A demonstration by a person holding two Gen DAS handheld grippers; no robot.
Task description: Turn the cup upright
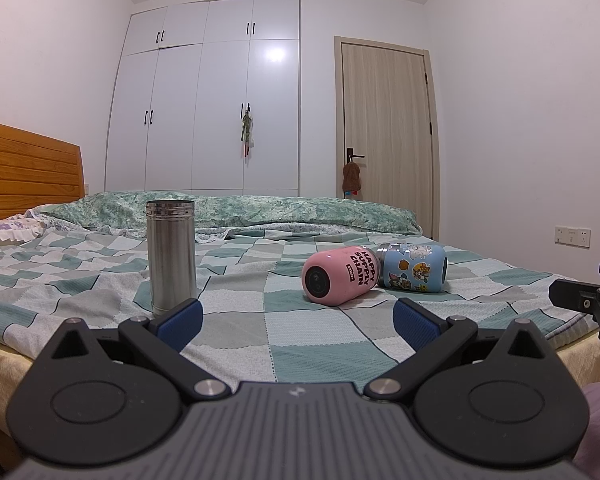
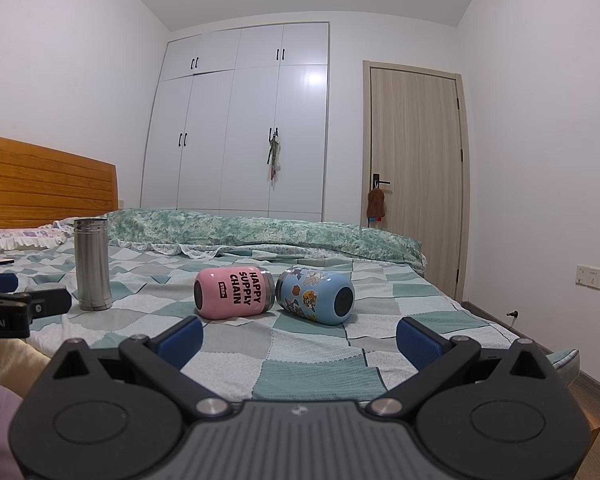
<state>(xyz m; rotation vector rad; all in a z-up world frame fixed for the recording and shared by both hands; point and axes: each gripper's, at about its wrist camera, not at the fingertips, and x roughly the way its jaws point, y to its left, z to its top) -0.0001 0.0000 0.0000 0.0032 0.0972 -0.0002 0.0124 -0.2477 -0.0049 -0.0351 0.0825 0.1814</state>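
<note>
You have a bed point(image 2: 312, 372) under a teal-and-white checked cover — on it a steel cup point(image 2: 92, 264) stands upright at the left, while a pink cup point(image 2: 233, 293) and a blue cartoon cup point(image 2: 315, 290) lie on their sides, mouths touching, mid-bed.

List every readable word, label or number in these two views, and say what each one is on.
"HAPPY SUPPLY CHAIN": black print on the pink cup lying on its side.
Small black tag beside that print: too small to read.
"obot.AI": cut off at the frame edge, on the left gripper body seen in the right wrist view.
Blue cup: cartoon stickers, no legible text.
Steel cup: no text.
</note>
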